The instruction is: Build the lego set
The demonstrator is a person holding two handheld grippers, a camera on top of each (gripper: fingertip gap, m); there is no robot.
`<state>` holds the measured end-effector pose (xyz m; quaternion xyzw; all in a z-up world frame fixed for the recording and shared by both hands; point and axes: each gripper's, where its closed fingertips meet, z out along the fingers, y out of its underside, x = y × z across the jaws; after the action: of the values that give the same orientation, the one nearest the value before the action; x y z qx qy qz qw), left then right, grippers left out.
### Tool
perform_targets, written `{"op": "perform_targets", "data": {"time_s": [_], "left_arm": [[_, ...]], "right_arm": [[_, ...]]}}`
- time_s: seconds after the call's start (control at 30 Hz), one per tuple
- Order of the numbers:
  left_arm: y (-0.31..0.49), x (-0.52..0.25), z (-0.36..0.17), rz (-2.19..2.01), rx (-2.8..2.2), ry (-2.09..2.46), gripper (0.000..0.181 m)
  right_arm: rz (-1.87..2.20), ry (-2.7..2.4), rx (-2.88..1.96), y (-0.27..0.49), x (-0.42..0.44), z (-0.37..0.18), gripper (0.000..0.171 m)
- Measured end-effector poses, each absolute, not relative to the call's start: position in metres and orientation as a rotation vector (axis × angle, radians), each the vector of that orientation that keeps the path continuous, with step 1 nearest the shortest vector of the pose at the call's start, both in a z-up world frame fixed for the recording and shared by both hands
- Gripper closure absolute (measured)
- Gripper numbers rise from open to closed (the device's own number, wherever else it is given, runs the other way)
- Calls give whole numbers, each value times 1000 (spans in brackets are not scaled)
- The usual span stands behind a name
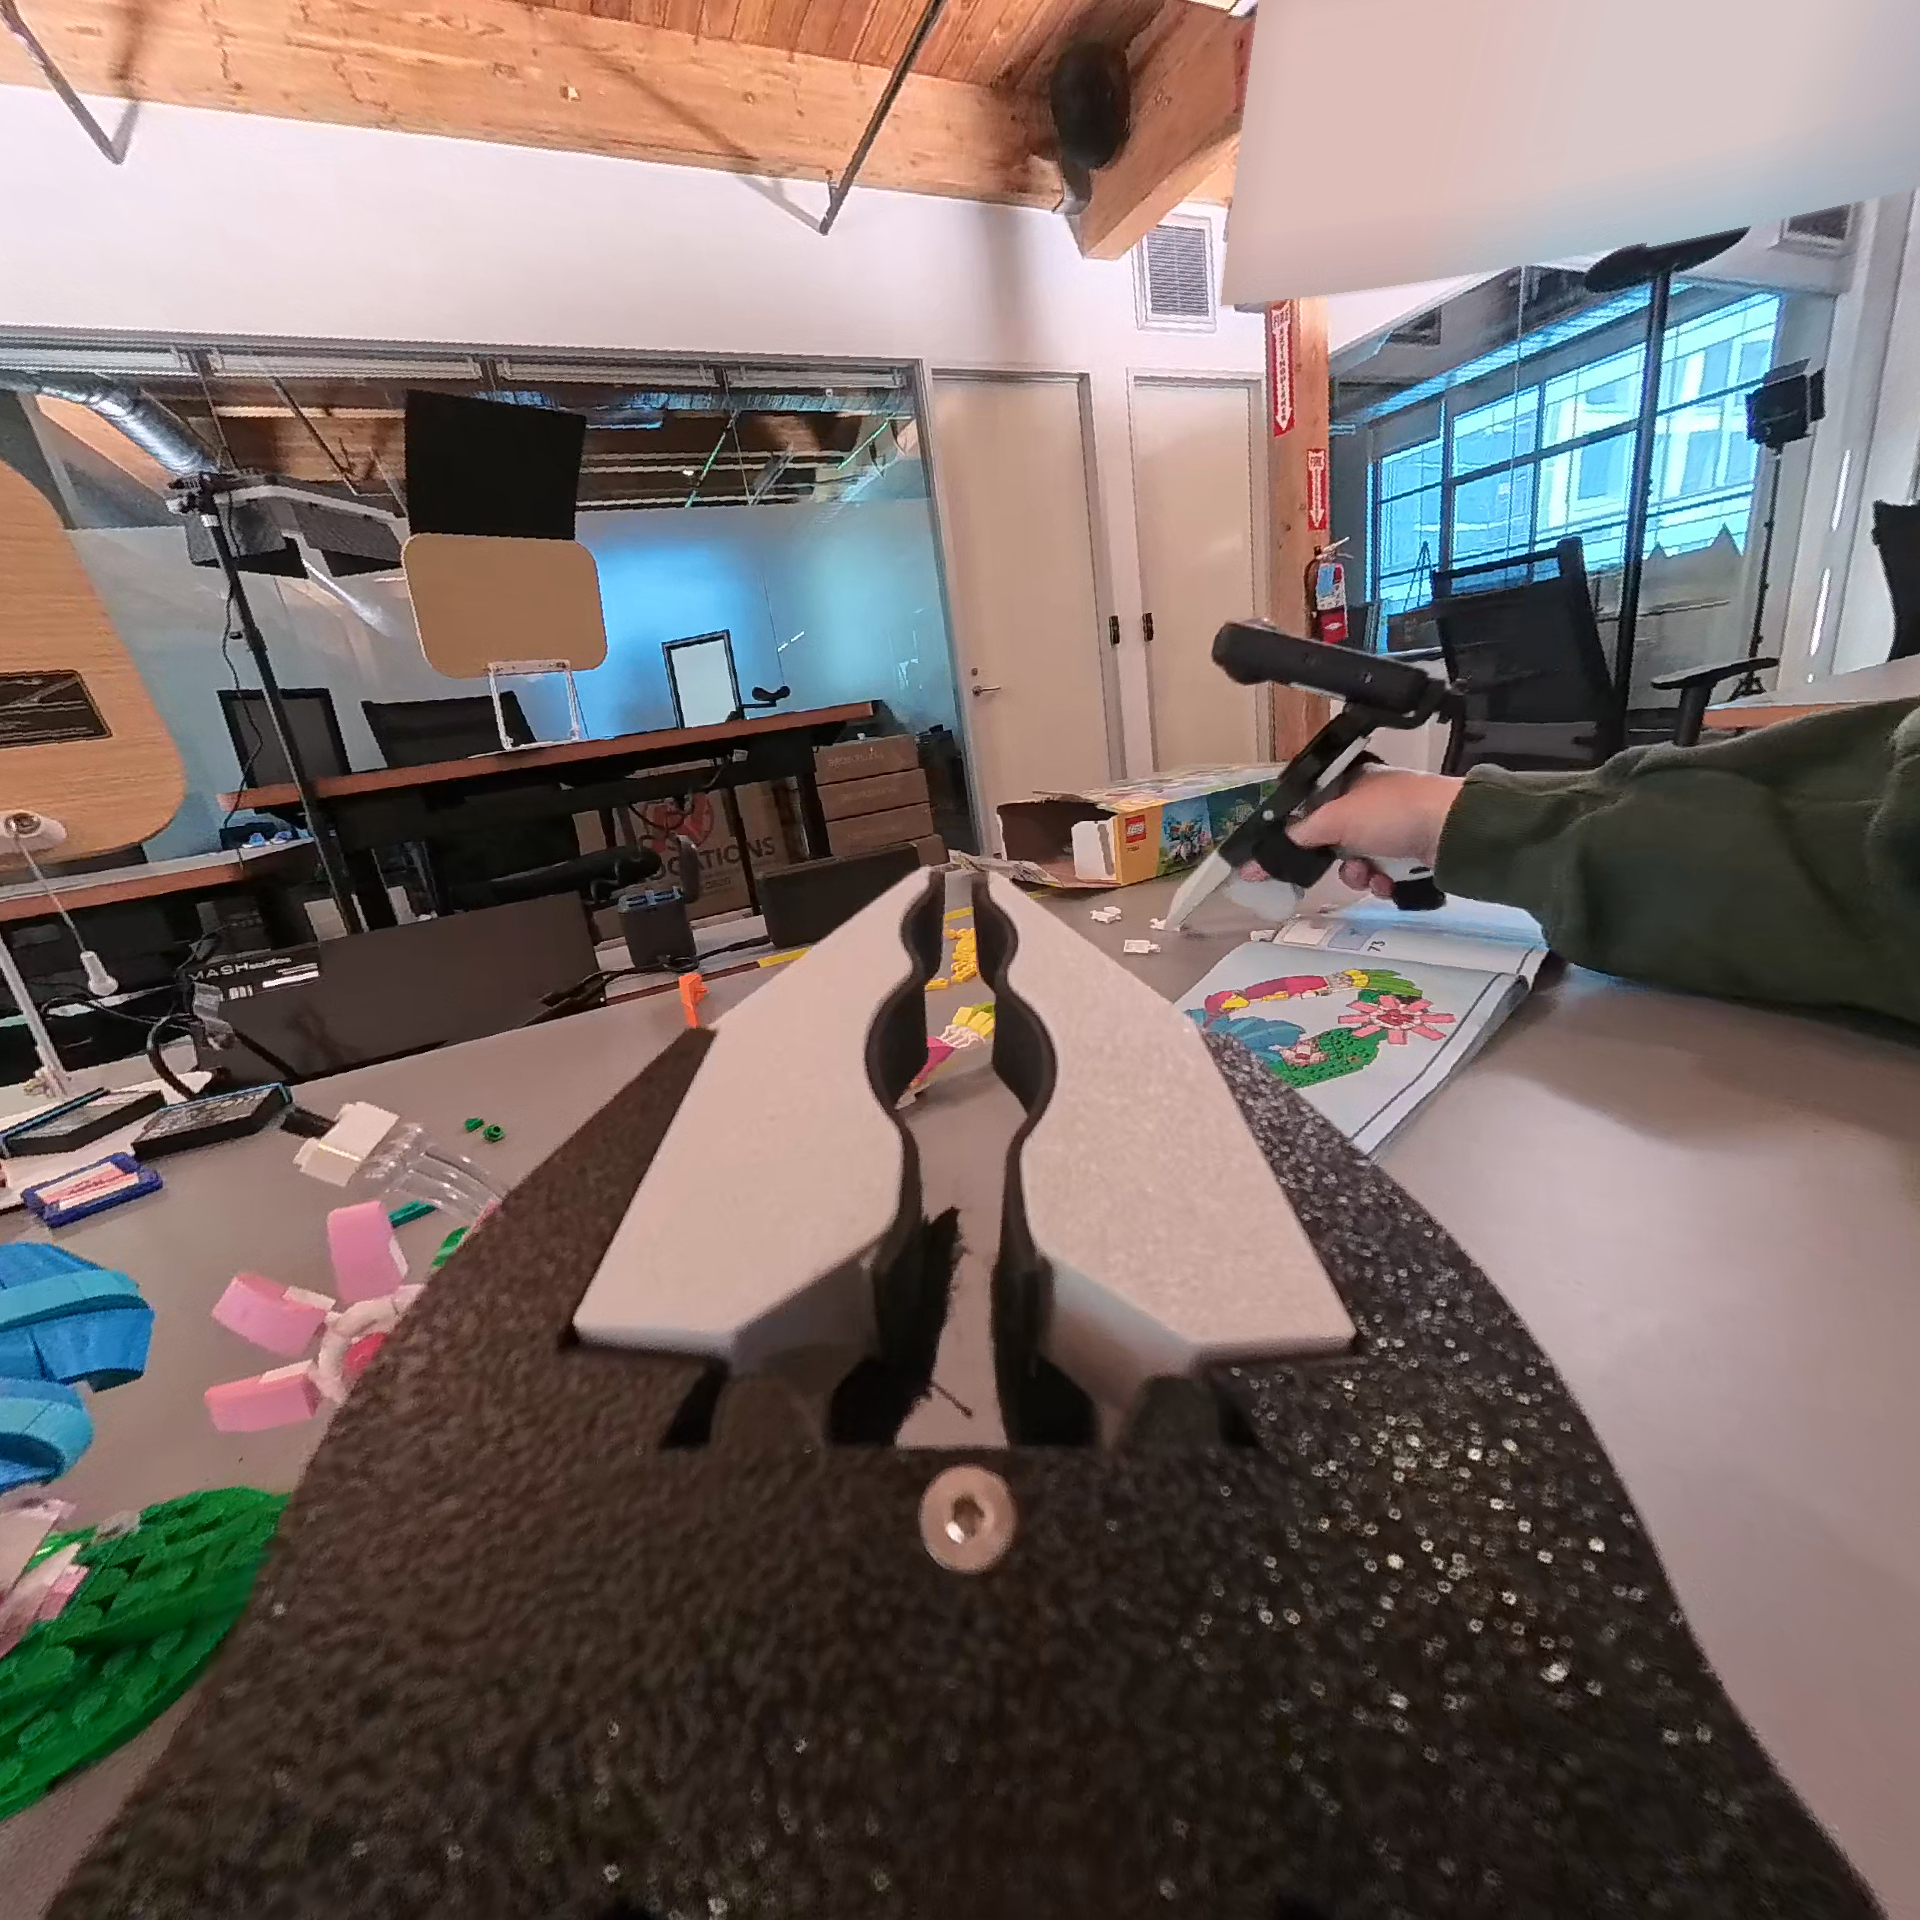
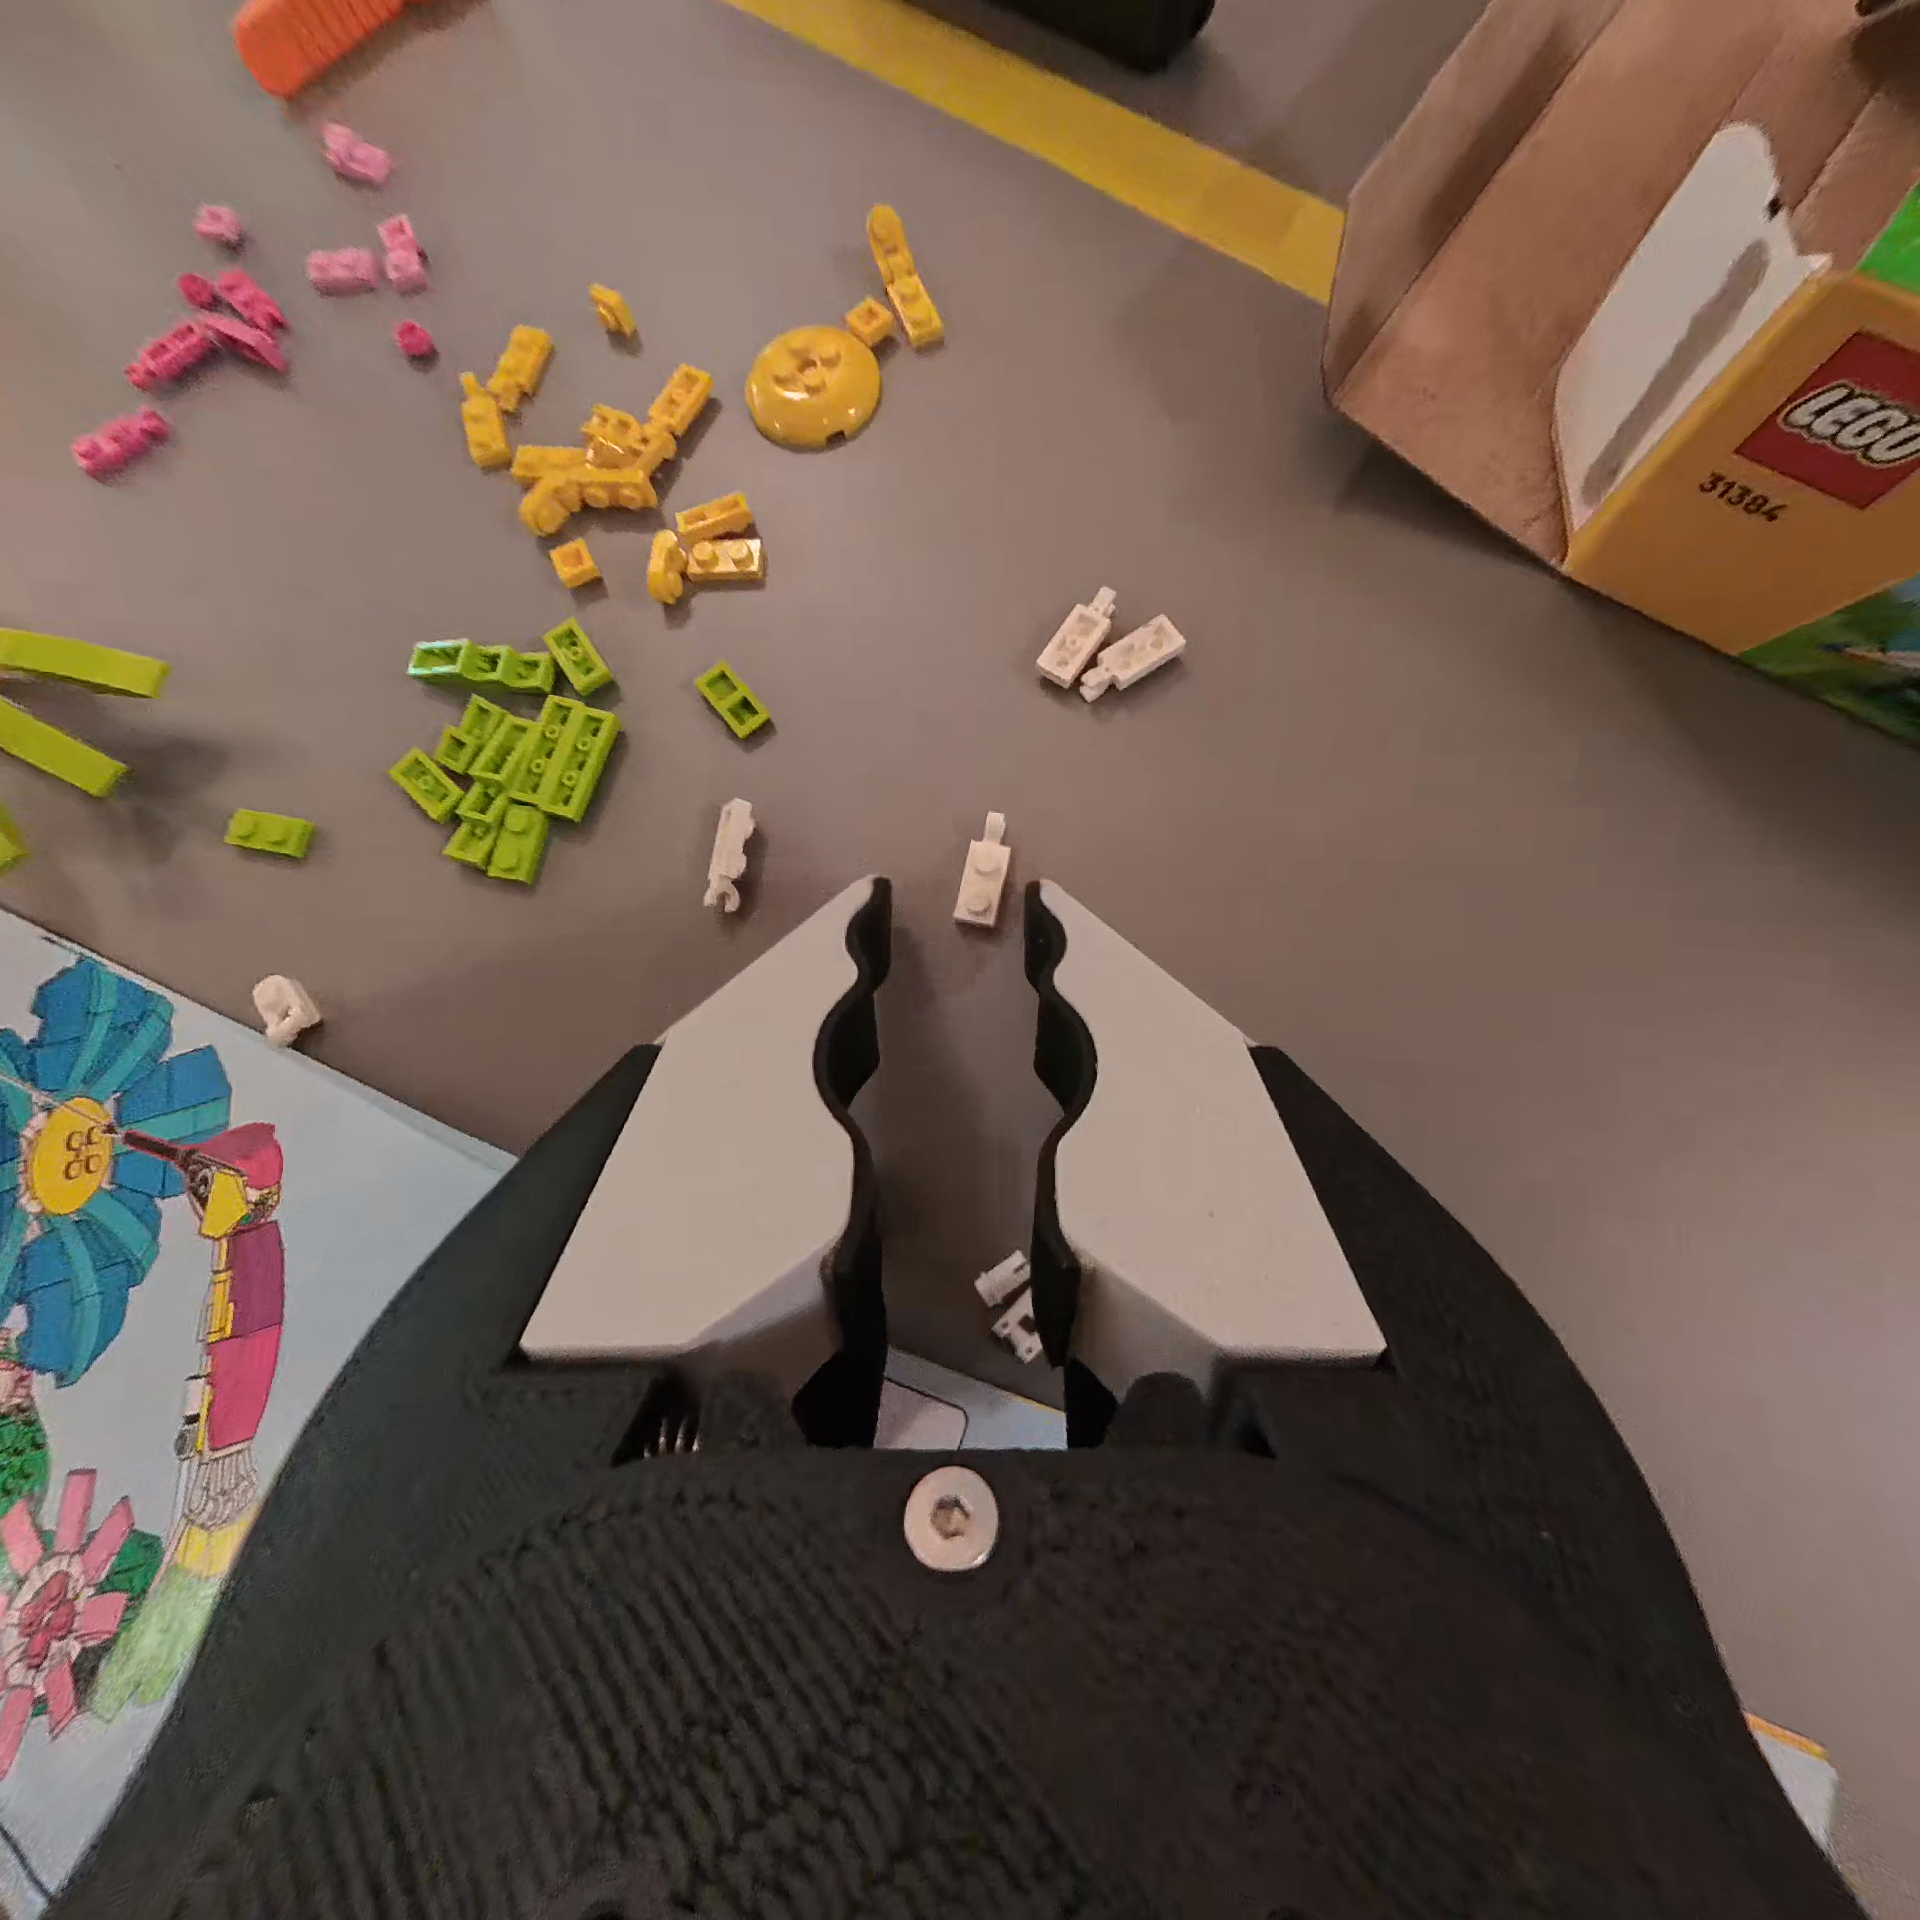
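Scattered bricks (image 2: 540, 758) litter grey table (image 2: 1455, 935) — right gripper (image 2: 956, 894) jaws parted, left gripper (image 1: 958, 883) nearly closed.

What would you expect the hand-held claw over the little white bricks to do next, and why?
Probably ease down and slightly forward, then close on the small white hinge piece. The right gripper is open and empty, and that piece lies on the grey table just beyond the gap between its fingertips, apart from the other bricks.

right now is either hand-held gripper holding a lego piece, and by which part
Neither. The right hand-held gripper is open above the table, a small white hinge plate lying loose just past its fingertips. The left hand-held gripper is nearly closed, with nothing between its fingers.
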<state>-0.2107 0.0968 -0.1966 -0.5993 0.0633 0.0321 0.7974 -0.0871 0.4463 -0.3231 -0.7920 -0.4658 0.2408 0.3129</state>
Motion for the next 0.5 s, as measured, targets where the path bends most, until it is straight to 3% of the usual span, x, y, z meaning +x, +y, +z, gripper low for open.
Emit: {"op": "perform_targets", "data": {"time_s": [0.07,0.13,0.23,0.5], "left_arm": [[97,-210,-197,75,-1288,138,178],[97,-210,-197,77,-1290,140,178],[98,-208,-198,78,-1294,154,178],[98,-208,-198,78,-1297,153,178]], "right_arm": [[640,-1220,-2080,448,-88,-324,148],[604,-1242,-2055,451,-88,-325,165],[632,-1356,-2044,433,-88,-319,165],[771,-1946,-1547,277,-50,-240,166]]}}
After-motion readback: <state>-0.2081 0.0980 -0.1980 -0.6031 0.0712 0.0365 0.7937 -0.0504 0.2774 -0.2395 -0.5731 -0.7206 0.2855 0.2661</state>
